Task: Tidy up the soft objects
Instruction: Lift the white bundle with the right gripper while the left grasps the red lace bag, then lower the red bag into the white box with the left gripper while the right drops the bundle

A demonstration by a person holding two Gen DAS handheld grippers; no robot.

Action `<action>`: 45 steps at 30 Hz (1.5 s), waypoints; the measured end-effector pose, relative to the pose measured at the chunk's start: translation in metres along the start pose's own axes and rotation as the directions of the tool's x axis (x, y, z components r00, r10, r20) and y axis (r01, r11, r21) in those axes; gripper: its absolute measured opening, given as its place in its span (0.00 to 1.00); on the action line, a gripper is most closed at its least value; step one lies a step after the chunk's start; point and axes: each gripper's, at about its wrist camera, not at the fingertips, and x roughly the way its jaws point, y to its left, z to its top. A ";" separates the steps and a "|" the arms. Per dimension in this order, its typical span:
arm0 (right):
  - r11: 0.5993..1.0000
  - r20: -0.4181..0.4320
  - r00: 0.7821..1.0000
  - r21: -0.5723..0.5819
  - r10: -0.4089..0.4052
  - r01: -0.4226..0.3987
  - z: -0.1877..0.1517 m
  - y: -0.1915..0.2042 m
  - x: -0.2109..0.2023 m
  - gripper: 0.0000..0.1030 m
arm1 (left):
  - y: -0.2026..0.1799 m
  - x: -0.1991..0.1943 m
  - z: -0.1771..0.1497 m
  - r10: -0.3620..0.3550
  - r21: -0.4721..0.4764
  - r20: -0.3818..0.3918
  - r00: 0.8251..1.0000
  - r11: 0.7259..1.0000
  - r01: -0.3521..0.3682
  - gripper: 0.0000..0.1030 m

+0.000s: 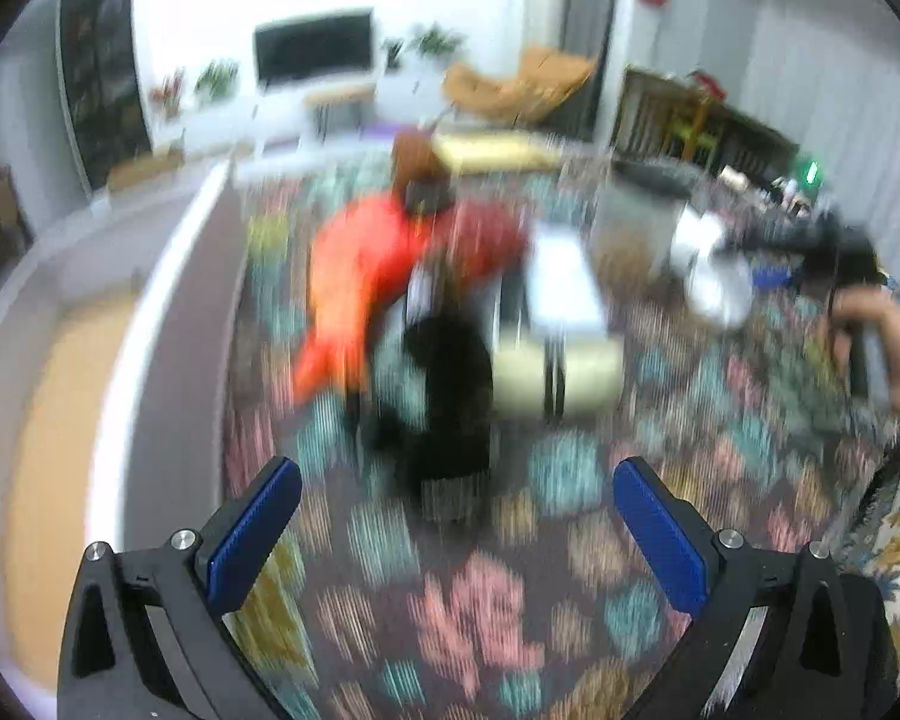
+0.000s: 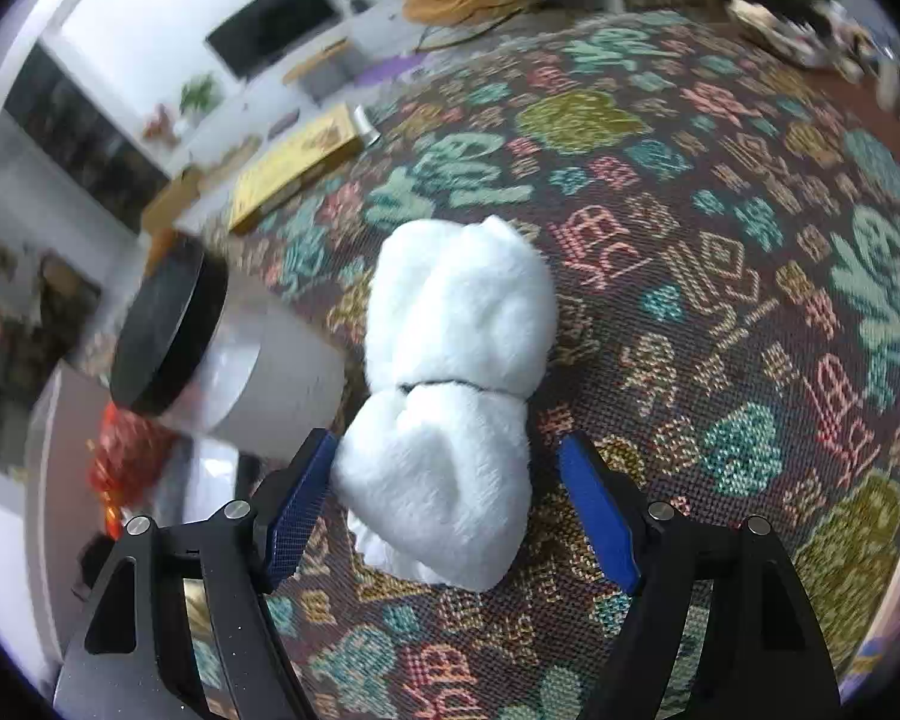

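Observation:
In the right wrist view a white plush roll (image 2: 450,396), tied at the middle by a thin dark band, lies on the patterned tablecloth (image 2: 720,240). My right gripper (image 2: 450,510) is open, its blue pads on either side of the roll's near end; the left pad (image 2: 297,510) touches or nearly touches it. In the blurred left wrist view my left gripper (image 1: 456,534) is open and empty above the cloth. Ahead of it lie an orange soft toy (image 1: 354,288), a red one (image 1: 486,234) and a black soft item (image 1: 450,396). The white roll shows at the right (image 1: 714,276).
A grey canister with a black lid (image 2: 210,354) lies left of the white roll. A white and cream box (image 1: 558,324) sits behind the black item. A flat yellow box (image 2: 300,162) lies at the table's far edge. Clutter sits at the far right (image 2: 810,30). The table edge (image 1: 210,300) runs at the left.

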 end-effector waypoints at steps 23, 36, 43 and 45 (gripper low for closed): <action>0.973 0.132 0.983 -0.175 -0.131 0.153 0.025 0.033 -0.050 0.43 | -0.008 0.157 0.158 -0.041 -0.004 -0.205 0.978 0.999 0.041 0.21; 0.815 -0.114 0.922 -0.437 0.370 -0.381 -0.084 0.294 -0.107 0.43 | 0.185 -0.079 0.037 0.163 -0.196 -0.036 0.986 0.966 -0.167 0.22; 0.684 -0.358 0.792 -0.403 0.494 -0.608 -0.170 0.425 -0.075 0.85 | 0.260 -0.128 -0.047 0.421 -0.334 -0.072 0.904 0.844 -0.420 1.00; 0.692 -0.340 0.803 -0.409 0.490 -0.595 -0.174 0.423 -0.074 0.85 | 0.263 -0.130 -0.054 0.427 -0.347 -0.067 0.902 0.837 -0.423 1.00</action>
